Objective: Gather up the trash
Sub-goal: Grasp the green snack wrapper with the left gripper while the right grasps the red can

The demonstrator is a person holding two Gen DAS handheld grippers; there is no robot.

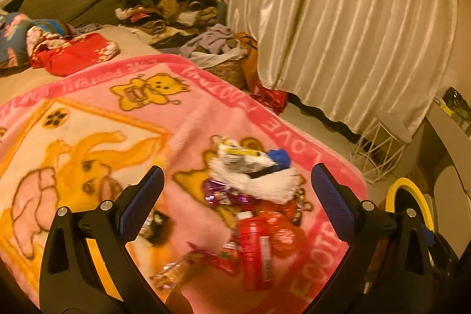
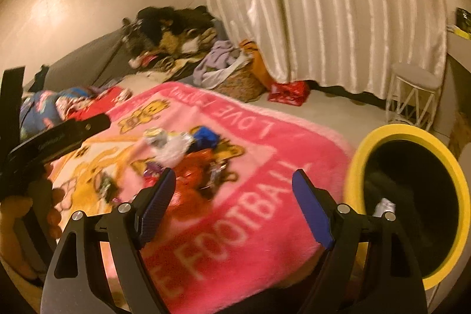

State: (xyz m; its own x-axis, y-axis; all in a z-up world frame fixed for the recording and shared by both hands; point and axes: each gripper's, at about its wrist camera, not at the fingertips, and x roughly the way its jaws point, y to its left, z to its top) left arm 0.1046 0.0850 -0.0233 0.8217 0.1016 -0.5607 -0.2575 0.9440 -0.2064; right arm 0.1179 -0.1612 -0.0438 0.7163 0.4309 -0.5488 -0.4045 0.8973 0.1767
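A pile of trash lies on the pink blanket [image 1: 97,96]: crumpled white paper [image 1: 273,184], a white and yellow wrapper [image 1: 241,155], a blue scrap [image 1: 281,156], a purple wrapper [image 1: 223,194], a red bottle [image 1: 256,249] and a foil wrapper [image 1: 176,270]. My left gripper [image 1: 238,168] hovers over the pile, jaws wide open and holding nothing. My right gripper [image 2: 234,172] is open and empty above the blanket's near corner, with the same pile [image 2: 182,149] ahead to its left. A yellow-rimmed bin [image 2: 368,143] with a black liner stands to its right, with something pale [image 2: 384,205] inside.
A woven laundry basket [image 2: 241,84] and heaped clothes [image 2: 173,28] sit beyond the blanket. A red bag [image 2: 290,91] lies on the floor by the cream curtain [image 2: 323,5]. A white wire stool [image 2: 413,96] stands at the right. A person's hand [image 2: 17,214] holds the left device.
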